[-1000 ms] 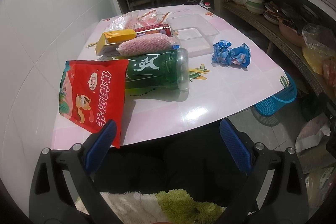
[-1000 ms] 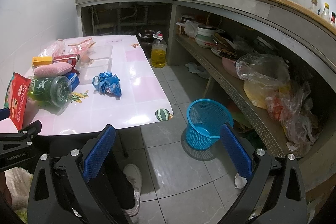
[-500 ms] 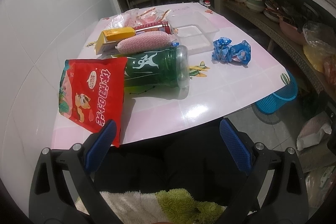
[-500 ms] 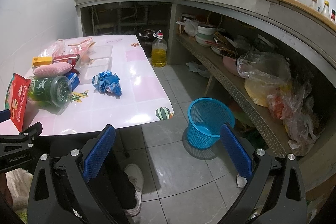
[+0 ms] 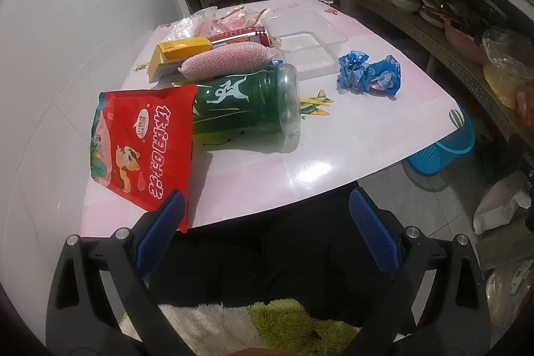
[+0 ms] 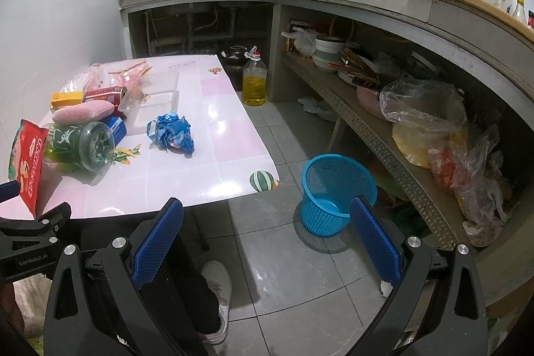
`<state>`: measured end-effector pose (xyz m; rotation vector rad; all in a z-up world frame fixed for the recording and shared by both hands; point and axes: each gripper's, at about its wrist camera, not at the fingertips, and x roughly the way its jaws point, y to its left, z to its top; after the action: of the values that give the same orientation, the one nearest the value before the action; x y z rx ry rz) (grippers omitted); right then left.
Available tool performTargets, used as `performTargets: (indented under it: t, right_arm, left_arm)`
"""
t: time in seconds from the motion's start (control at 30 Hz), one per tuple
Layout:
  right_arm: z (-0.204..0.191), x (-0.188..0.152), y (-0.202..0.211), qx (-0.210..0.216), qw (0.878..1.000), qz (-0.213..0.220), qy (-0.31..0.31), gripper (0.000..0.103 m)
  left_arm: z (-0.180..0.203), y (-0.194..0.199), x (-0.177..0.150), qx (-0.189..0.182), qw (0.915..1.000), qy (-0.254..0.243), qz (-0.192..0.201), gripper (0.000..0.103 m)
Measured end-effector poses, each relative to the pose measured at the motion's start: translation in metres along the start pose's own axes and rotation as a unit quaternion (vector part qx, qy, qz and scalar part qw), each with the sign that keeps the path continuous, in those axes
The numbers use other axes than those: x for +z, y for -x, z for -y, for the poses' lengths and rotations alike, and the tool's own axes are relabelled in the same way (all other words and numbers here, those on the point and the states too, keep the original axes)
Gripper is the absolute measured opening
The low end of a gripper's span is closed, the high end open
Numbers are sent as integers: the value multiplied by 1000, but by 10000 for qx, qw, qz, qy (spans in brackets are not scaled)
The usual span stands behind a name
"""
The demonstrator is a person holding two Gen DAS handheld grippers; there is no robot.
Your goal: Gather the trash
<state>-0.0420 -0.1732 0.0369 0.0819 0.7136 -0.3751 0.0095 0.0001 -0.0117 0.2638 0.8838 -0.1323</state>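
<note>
While both grippers hang short of the near edge, the pink-checked table (image 5: 333,162) fills most of the left wrist view, its trash heaped toward ten o'clock. On the floor at three o'clock of the table stands a blue mesh basket (image 6: 337,189), upright and apart from the table leg. A green plastic bottle (image 5: 247,102) lies on its side, base toward the camera, with a white running-figure logo on its label. Leaning against its neck end is a red snack bag (image 5: 143,145) printed with large Chinese characters and a cartoon cat; I cannot read the smaller print. At two o'clock of the bottle sits a crumpled blue wrapper (image 5: 367,74), well apart from it. Behind the bottle lie a pink sponge (image 5: 227,60), a yellow box (image 5: 180,50) and a red can (image 5: 243,35); their lettering is too small to read. The left gripper (image 5: 267,222) is spread wide and empty, and so is the right gripper (image 6: 267,226), whose neighbour's frame reads "GenRobot.AI".
</note>
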Motion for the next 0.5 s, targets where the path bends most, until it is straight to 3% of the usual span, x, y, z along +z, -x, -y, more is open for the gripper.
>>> performTargets:
  t: [0.3,0.5]
  right_arm:
    - [-4,5,-6,110,9999,6,-27,97]
    - [-19,17,-10,392,9992,122,-8,97]
  left_arm:
    - [-5,-7,2,-114,9999,-4,-50,95]
    - [-38,-19,4,-270,9991,237,-224,95]
